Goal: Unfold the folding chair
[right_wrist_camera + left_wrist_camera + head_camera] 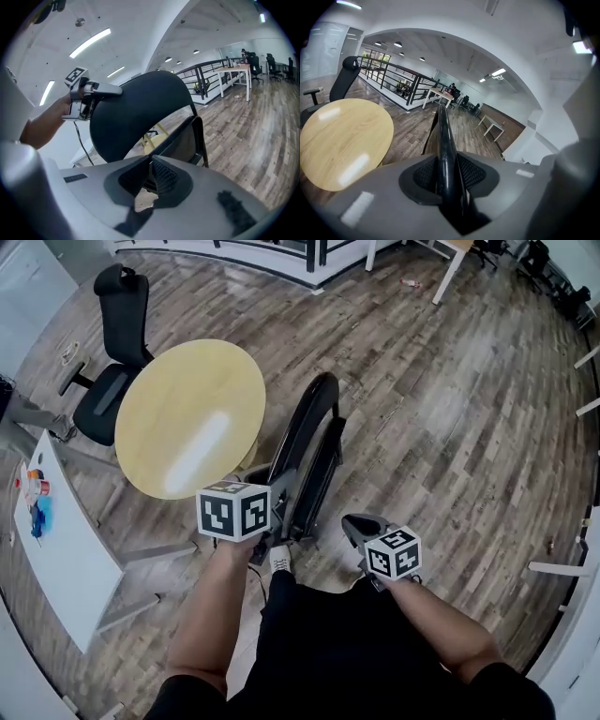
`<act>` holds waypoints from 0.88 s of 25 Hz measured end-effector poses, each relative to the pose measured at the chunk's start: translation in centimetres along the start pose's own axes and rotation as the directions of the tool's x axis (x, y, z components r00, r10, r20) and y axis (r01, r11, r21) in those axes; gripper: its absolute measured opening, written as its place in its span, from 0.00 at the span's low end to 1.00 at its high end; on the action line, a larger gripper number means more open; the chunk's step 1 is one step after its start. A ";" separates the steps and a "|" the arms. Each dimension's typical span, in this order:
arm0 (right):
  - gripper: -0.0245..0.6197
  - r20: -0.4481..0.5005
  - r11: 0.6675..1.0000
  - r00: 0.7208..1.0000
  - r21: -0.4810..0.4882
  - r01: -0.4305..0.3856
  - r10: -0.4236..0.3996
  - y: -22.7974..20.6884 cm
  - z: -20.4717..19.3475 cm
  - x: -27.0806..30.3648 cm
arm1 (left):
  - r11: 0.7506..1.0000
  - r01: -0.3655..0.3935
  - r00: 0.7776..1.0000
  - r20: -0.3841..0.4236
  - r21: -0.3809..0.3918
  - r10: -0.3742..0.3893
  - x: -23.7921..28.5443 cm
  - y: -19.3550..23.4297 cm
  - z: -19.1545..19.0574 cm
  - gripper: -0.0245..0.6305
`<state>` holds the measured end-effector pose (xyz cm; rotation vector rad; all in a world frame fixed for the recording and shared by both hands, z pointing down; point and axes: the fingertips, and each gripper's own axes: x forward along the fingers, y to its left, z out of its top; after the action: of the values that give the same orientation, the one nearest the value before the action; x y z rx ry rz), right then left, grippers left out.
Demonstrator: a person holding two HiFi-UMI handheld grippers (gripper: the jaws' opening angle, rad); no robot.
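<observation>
In the head view, the folding chair's [314, 442] near end is hidden behind the left gripper [261, 538] and the person's legs; the white table [66, 568] runs off the left edge; the items [36, 498] on it are too small to tell.

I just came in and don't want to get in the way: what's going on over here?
A person with tongs in each hand is working on a black folding chair, which stands upright on the wood-plank floor beside a round pale wooden table. The left tongs are clamped on the upper edge of the chair's backrest. The right tongs are shut and empty, held beside the chair without touching it. The chair looks folded, not yet opened.
</observation>
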<state>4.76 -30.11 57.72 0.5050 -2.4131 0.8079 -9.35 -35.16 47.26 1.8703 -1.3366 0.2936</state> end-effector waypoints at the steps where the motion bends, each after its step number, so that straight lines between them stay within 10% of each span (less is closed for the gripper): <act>1: 0.05 -0.001 1.000 1.000 0.014 -0.001 0.001 -0.3 -0.1 0.5 | 1.000 -0.009 1.000 0.001 0.009 0.009 0.1 -0.5 -0.1 0.21; 22: 0.42 -0.039 0.920 0.971 0.314 0.235 -0.235 -6.3 -1.1 9.8 | 0.997 0.062 0.998 -0.018 -0.040 -0.063 2.2 -5.9 -1.4 0.23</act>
<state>0.65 -35.78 67.05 0.9005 -2.1732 1.0904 -2.93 -34.91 46.72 1.8681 -1.2594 0.2510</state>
